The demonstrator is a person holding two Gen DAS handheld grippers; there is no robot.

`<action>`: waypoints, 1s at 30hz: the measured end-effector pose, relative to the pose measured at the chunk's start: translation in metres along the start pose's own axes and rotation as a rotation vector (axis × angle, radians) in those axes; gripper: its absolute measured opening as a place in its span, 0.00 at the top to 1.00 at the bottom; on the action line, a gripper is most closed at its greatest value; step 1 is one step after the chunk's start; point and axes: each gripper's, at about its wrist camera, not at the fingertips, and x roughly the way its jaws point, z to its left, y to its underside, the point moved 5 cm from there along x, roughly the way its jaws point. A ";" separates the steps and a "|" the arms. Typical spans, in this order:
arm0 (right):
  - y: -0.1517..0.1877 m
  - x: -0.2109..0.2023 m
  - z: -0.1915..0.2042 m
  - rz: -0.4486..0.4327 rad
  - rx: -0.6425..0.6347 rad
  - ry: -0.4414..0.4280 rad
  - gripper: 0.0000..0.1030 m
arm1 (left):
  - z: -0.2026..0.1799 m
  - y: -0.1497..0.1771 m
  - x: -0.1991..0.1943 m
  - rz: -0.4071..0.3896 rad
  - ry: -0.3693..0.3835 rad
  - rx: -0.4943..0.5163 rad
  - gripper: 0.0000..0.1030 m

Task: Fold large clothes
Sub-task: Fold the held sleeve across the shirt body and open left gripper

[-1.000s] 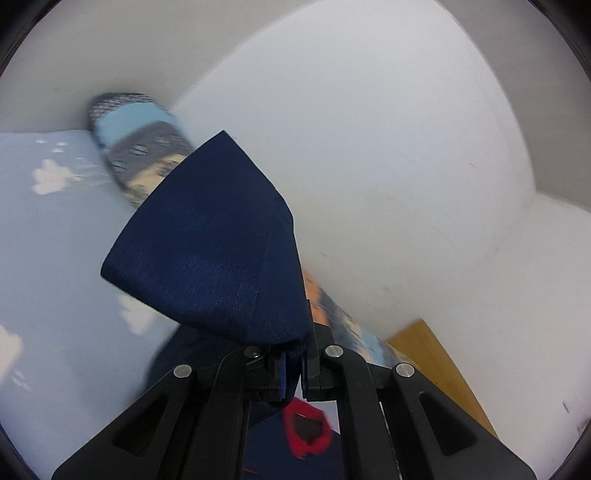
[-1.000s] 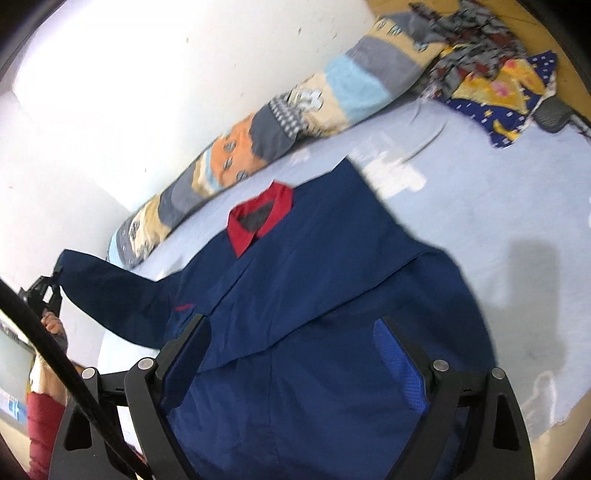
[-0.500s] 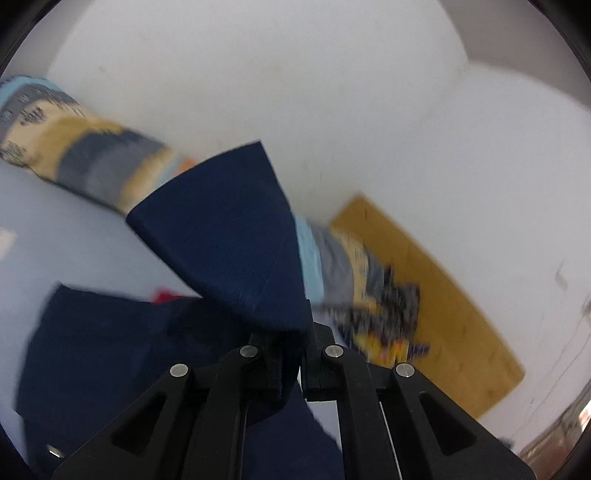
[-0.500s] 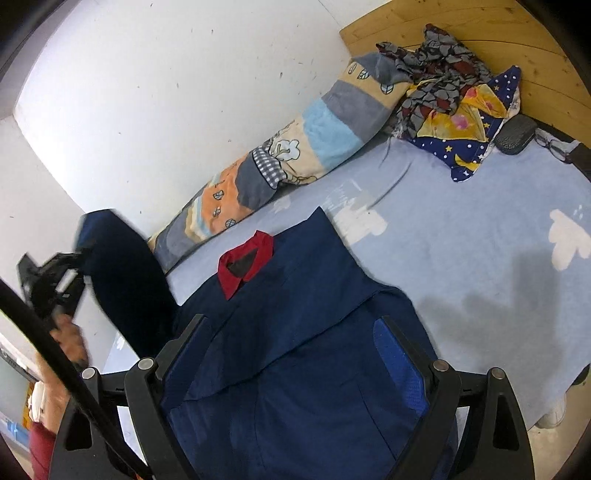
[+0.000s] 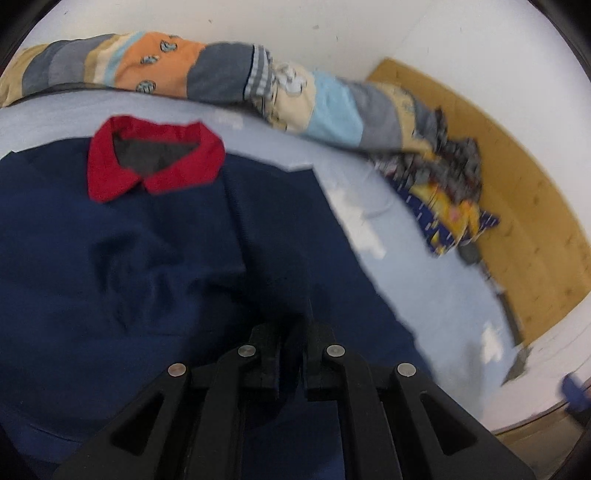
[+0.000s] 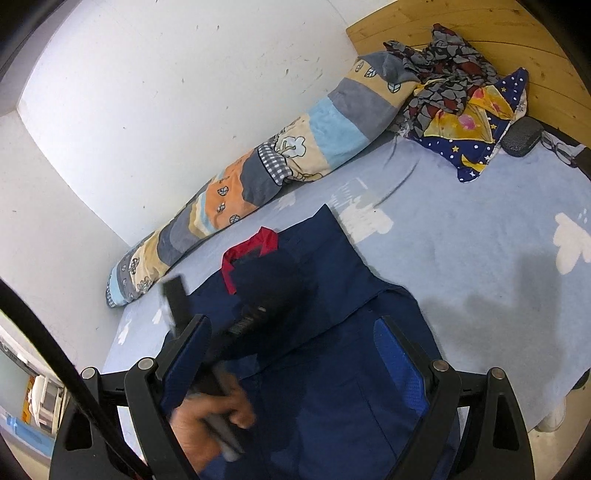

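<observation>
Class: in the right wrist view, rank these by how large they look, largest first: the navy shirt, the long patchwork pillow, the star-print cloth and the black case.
1. navy shirt, though it lies nearest the camera
2. patchwork pillow
3. star-print cloth
4. black case

Two close wrist fisheyes angled down along each claw, both sharing the navy shirt [image 5: 129,258] [image 6: 332,280] and bed [image 5: 424,280] [image 6: 461,236].

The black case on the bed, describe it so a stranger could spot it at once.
Start at the wooden headboard and drop to the heap of patterned clothes below it. Right beside that heap lies the black case, small, dark and plain where its neighbours are colourful cloth.
</observation>
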 end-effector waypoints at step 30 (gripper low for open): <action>0.012 0.096 -0.005 0.158 -0.053 0.140 0.30 | 0.193 0.025 -0.126 0.039 -0.615 0.056 0.12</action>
